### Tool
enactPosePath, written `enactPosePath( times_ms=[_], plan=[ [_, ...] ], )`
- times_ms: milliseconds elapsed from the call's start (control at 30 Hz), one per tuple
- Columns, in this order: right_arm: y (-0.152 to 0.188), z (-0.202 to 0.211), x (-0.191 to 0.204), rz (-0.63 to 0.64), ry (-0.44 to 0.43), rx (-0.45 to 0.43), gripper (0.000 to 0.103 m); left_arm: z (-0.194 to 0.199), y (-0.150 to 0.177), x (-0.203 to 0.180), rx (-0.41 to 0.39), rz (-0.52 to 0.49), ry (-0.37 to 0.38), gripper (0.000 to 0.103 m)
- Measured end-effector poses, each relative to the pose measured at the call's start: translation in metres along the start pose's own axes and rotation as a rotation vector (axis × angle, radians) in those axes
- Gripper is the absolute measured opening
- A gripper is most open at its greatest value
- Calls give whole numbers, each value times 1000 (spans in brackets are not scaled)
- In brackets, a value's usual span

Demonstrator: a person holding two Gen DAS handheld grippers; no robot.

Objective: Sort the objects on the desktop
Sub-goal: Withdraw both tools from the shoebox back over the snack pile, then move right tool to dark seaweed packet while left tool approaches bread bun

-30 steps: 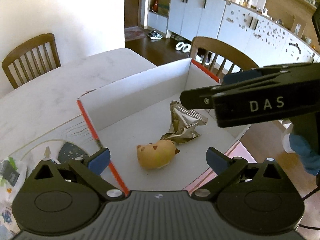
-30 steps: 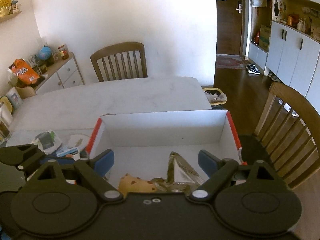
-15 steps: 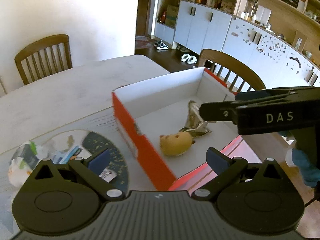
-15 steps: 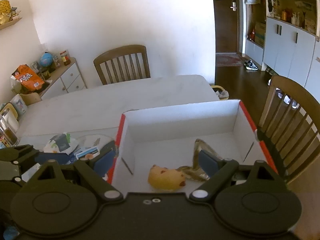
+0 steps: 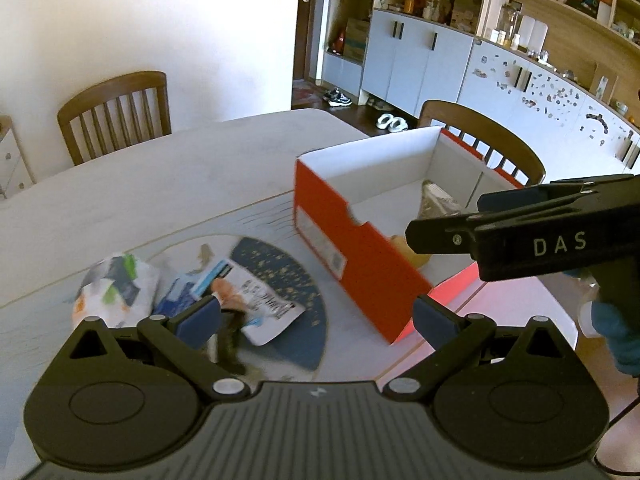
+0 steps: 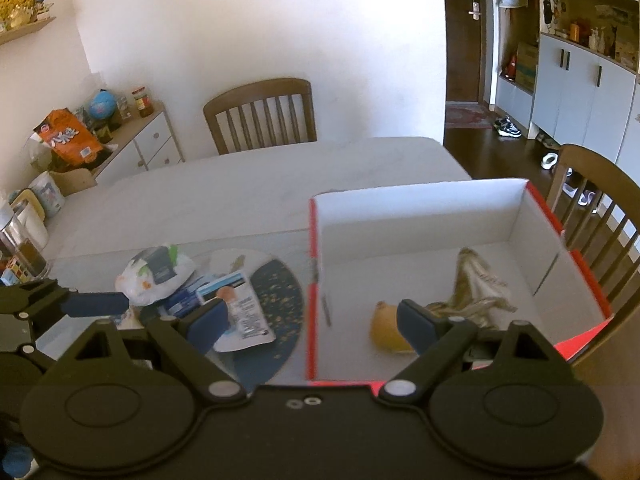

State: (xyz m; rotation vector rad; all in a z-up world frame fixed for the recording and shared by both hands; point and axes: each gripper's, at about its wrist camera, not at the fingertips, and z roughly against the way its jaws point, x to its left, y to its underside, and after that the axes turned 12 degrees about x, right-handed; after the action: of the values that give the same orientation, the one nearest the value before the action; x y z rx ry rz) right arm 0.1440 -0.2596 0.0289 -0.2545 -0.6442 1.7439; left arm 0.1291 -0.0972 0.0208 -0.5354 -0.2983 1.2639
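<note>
A red box with a white inside [image 5: 352, 240] [image 6: 420, 216] stands on the table. In it lie a yellow plush toy [image 6: 384, 330] and a crumpled silvery wrapper [image 6: 478, 284]. Left of the box, snack packets [image 5: 256, 300] [image 6: 240, 308] and a white crumpled bag [image 5: 116, 292] [image 6: 154, 276] lie on a dark blue round mat [image 5: 296, 280]. My left gripper [image 5: 316, 316] is open and holds nothing, above the packets and the box corner. My right gripper [image 6: 312, 324] is open over the box's left wall, also holding nothing; in the left wrist view it shows from the side.
Wooden chairs [image 6: 260, 114] [image 5: 484, 140] stand behind and to the right of the white table [image 6: 248, 184]. A low cabinet with jars and a snack bag [image 6: 68, 140] is at far left. A glass jar [image 6: 20, 248] stands at the table's left edge.
Both grippers have swung left, away from the box interior toward the packets on the mat. Both stay open and hold nothing. The toy and wrapper lie unmoved in the box.
</note>
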Motion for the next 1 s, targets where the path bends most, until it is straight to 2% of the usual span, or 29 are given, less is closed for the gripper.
enactPosePath(
  times_ms=[233, 533, 1000],
  plan=[
    [11, -6, 30, 10, -2, 10, 92, 10, 21, 26, -9, 14, 3, 103],
    [22, -20, 68, 57, 3, 22, 92, 25, 47, 50, -78, 23, -25, 102],
    [30, -38, 100, 70, -3, 37, 92, 20, 89, 91, -89, 60, -77, 102]
  ],
)
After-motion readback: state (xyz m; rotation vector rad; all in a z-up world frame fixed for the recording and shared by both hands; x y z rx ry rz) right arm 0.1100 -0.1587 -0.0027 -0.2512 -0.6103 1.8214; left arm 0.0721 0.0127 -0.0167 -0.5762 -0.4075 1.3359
